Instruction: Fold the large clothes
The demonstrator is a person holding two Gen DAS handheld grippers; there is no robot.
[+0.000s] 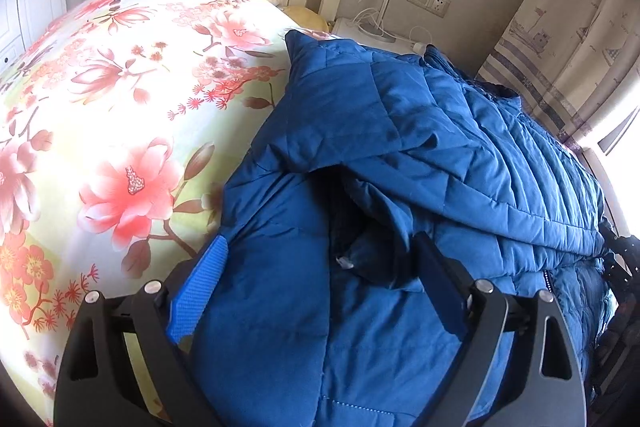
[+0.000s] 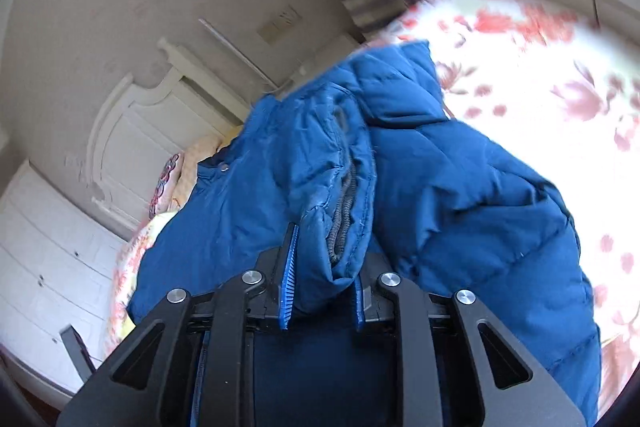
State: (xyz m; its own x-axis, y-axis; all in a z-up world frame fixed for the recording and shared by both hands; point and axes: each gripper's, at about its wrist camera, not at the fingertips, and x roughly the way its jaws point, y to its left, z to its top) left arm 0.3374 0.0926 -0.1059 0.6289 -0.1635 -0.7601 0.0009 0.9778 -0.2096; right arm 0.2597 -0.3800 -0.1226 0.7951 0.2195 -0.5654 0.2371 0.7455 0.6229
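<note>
My right gripper is clamped on the blue puffer jacket cuff; left gripper is spread wide over the jacket. Floral bedspread lies bare alongside.

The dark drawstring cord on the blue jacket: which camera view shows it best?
The right wrist view. The cord runs along a fold of the blue jacket just above the right claw, which is shut on that fold. The left wrist view shows only quilted fabric, no cord.
</note>
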